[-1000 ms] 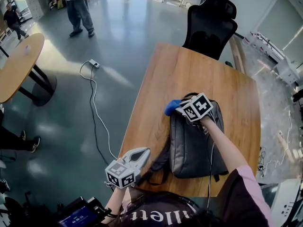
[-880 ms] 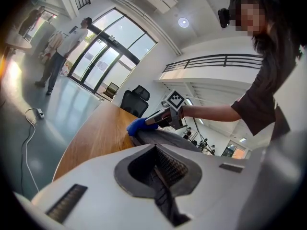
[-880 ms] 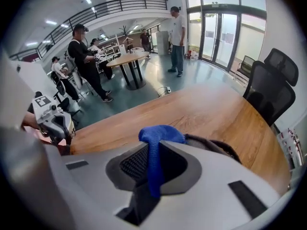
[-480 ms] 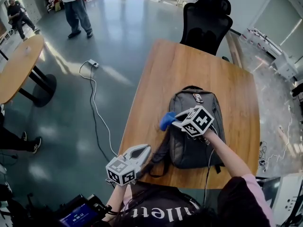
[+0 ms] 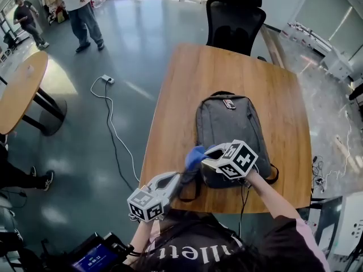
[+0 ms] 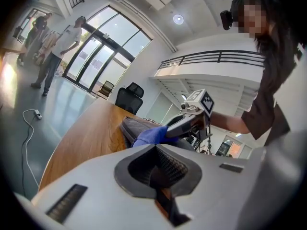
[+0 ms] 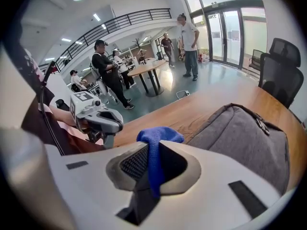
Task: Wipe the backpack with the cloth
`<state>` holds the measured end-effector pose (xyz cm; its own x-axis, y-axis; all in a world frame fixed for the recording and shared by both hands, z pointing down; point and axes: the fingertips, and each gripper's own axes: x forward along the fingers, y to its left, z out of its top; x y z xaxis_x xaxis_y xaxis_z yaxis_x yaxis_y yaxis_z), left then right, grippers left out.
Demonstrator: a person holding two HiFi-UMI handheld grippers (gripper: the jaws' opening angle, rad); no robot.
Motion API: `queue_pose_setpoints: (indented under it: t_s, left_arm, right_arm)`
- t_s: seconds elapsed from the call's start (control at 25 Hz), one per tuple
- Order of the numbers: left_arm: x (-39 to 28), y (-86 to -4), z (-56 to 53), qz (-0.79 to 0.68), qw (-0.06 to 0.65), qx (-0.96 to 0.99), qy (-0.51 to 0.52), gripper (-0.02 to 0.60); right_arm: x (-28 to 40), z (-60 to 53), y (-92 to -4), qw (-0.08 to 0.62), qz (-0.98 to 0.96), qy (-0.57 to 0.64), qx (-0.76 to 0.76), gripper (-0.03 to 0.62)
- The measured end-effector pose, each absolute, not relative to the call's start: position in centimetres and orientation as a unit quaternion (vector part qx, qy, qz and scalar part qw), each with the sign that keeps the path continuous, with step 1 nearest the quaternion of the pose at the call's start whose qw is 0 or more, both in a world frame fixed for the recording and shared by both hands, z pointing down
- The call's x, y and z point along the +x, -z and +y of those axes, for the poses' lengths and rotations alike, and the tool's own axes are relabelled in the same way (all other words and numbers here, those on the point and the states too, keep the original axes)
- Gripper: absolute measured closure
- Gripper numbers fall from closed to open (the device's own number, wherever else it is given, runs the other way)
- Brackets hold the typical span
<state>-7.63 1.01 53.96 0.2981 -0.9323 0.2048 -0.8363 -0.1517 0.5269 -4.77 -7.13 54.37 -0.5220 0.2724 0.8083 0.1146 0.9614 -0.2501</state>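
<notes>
A grey backpack point(image 5: 226, 130) lies flat on the wooden table point(image 5: 221, 72), its top toward the far side. My right gripper point(image 5: 199, 156) is shut on a blue cloth point(image 5: 194, 154) at the backpack's near left corner. In the right gripper view the blue cloth point(image 7: 156, 150) hangs pinched between the jaws, with the backpack point(image 7: 240, 138) to the right. My left gripper point(image 5: 174, 181) is shut and empty, at the table's near edge by a black strap point(image 5: 190, 185). The left gripper view shows the cloth point(image 6: 151, 136) and the backpack point(image 6: 139, 127) ahead.
A black office chair point(image 5: 235, 18) stands at the table's far end. A white cable with a power strip point(image 5: 106, 80) lies on the floor to the left. A round table point(image 5: 22, 86) and people standing point(image 5: 79, 13) are farther left.
My right gripper has dragged the blue cloth down the backpack's left side, from near its top to its near left corner. The left gripper stayed at the table's near edge.
</notes>
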Motion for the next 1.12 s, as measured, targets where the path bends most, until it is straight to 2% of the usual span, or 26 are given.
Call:
queue_pose_setpoints:
  t_s: [0.52,0.88,1.12]
  left_arm:
    - [-4.3,-53.9,2.6,-0.585,0.278,0.759,0.069,0.581]
    - [-3.0,-53.9,3.0,-0.588,0.276,0.757,0.067,0.581]
    - [-1.1,-54.2,3.4,-0.579,0.279,0.764,0.063,0.581]
  right_arm:
    - [2.2,2.1,-55.0,0.424,-0.884,-0.169,-0.1,0.531]
    - [1.5,2.7,-52.7,0.306,-0.905,-0.295,-0.018,0.531]
    - [5.0,-1.0,-54.0,0.279,-0.899,-0.332,0.065,0.531]
